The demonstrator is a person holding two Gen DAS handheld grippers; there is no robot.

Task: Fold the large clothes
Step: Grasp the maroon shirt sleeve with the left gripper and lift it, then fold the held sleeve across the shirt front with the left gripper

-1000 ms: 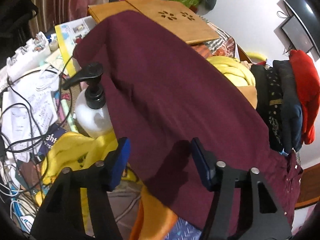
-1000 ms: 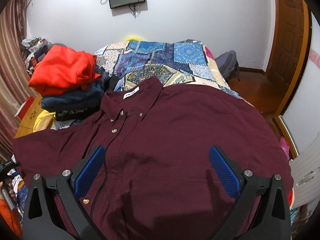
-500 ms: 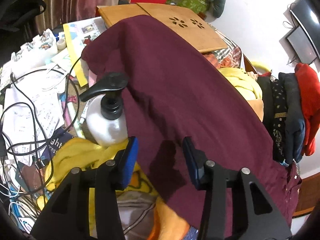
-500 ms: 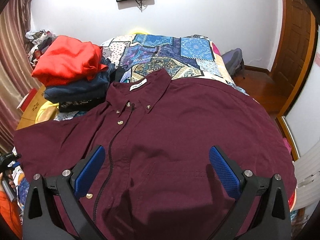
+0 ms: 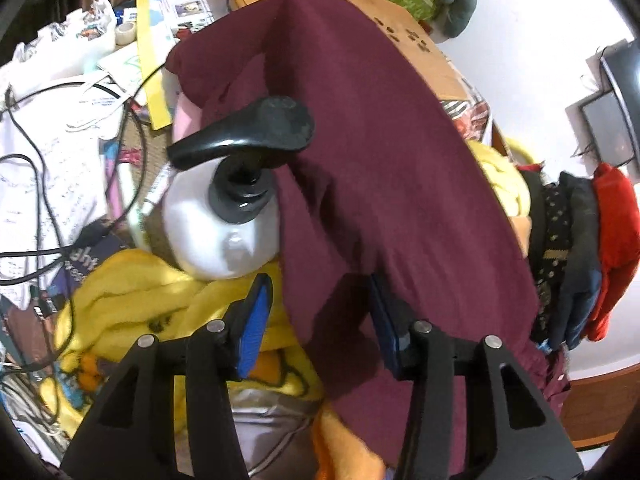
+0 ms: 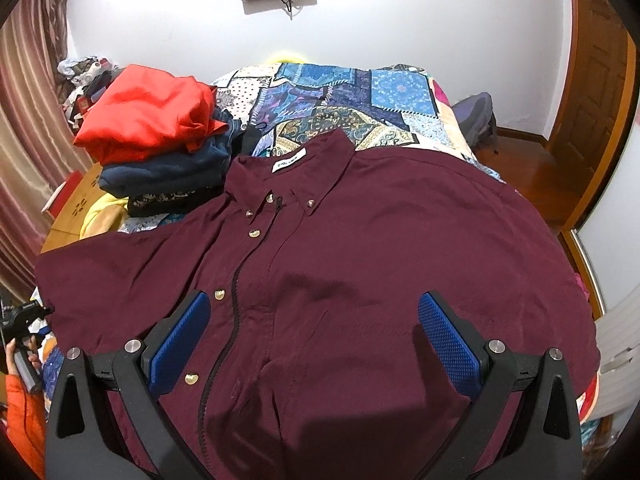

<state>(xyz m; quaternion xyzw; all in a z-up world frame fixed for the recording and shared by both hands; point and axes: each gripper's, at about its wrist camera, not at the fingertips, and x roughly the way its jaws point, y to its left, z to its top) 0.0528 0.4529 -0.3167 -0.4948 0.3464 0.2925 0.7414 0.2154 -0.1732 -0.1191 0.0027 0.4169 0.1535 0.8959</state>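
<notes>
A maroon button-up shirt [image 6: 360, 264] lies face up and spread out on the patchwork bed, collar toward the far wall. My right gripper [image 6: 316, 332] is open and hovers above the shirt's chest, empty. In the left wrist view the shirt's sleeve [image 5: 380, 152] hangs over the bedside clutter. My left gripper [image 5: 320, 320] is open with its jaws on either side of the sleeve's lower edge, not closed on it. The right pad is partly hidden by the cloth.
A white pump bottle [image 5: 224, 224] stands right against the sleeve. Yellow cloth [image 5: 132, 300], cables and papers lie to the left. A stack of folded clothes topped in red [image 6: 148, 120] sits at the bed's left. A wooden board [image 5: 420, 52] lies under the sleeve.
My left gripper has moved forward and down to the sleeve edge and its jaws have narrowed around the cloth. My right gripper has drifted slightly closer over the shirt.
</notes>
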